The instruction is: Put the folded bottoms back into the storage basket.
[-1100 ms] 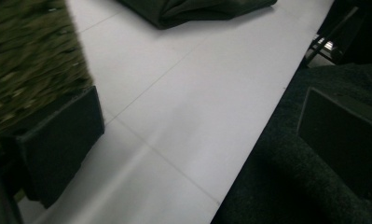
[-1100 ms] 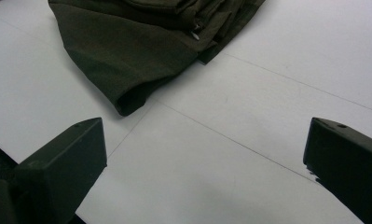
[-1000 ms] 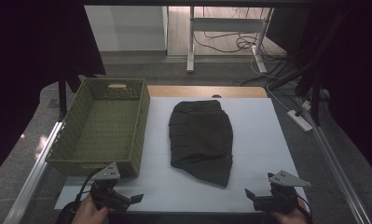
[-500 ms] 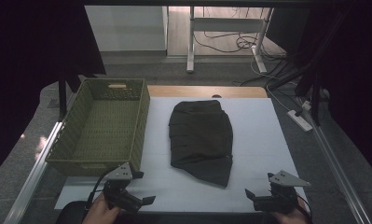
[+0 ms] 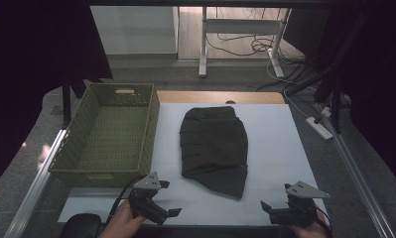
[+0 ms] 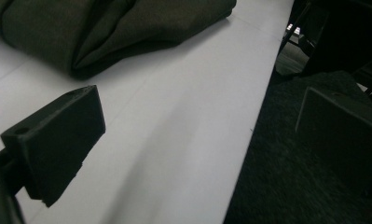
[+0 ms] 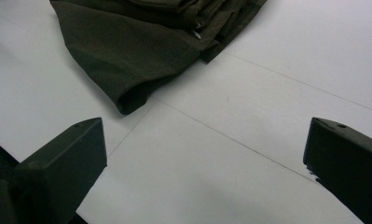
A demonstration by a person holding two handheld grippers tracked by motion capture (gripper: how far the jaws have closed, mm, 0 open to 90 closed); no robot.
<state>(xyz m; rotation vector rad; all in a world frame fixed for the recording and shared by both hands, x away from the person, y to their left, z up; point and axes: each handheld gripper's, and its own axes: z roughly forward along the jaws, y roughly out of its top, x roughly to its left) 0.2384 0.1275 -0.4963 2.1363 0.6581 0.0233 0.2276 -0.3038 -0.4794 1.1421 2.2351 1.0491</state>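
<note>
Keeping both tongs spread, left tongs [image 5: 158,210] and right tongs [image 5: 280,214], you reach ahead to the folded garment [image 5: 214,144], gripping its near hem.

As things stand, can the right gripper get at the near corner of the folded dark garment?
Probably yes. The right gripper is open, and bare white table lies between it and the folded dark garment, whose near corner points toward it.

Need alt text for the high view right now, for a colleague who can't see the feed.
A folded dark green garment lies in the middle of a white table, with an empty green woven basket to its left. At the near edge, the left gripper and right gripper are both open and apart from the garment.
</note>
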